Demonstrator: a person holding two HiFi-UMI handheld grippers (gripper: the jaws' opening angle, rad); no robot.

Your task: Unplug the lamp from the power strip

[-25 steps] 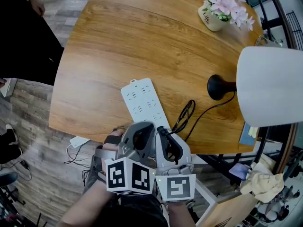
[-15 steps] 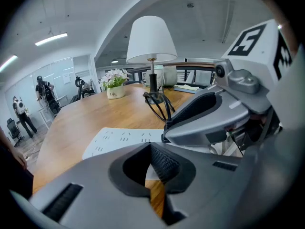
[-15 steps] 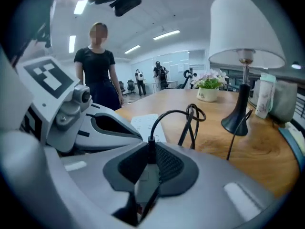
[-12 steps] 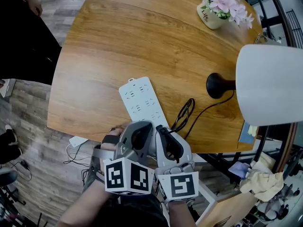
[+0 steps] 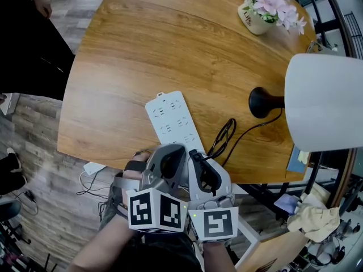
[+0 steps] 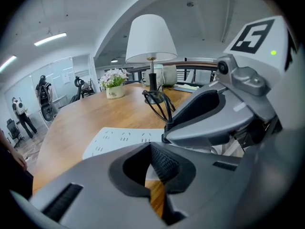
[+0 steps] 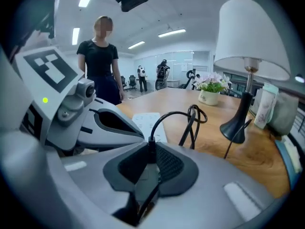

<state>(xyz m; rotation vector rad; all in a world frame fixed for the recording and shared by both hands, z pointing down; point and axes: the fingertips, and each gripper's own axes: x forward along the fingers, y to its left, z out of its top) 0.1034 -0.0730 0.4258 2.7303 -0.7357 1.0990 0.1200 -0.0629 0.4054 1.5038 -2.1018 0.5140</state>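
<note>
Right gripper [image 5: 194, 155], lower centre, has its jaws narrowly closed on the lamp's plug [image 7: 148, 149]. Left gripper [image 6: 151, 149] lies alongside, jaws together, empty. The power strip [image 5: 170, 118] extends from both toward upper left.

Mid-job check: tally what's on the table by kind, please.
White power strip: 1
Table lamp, cord included: 1
Potted flowers: 1
Total: 3 clearly seen. The items behind the lamp are partly hidden by its shade and left uncounted.
</note>
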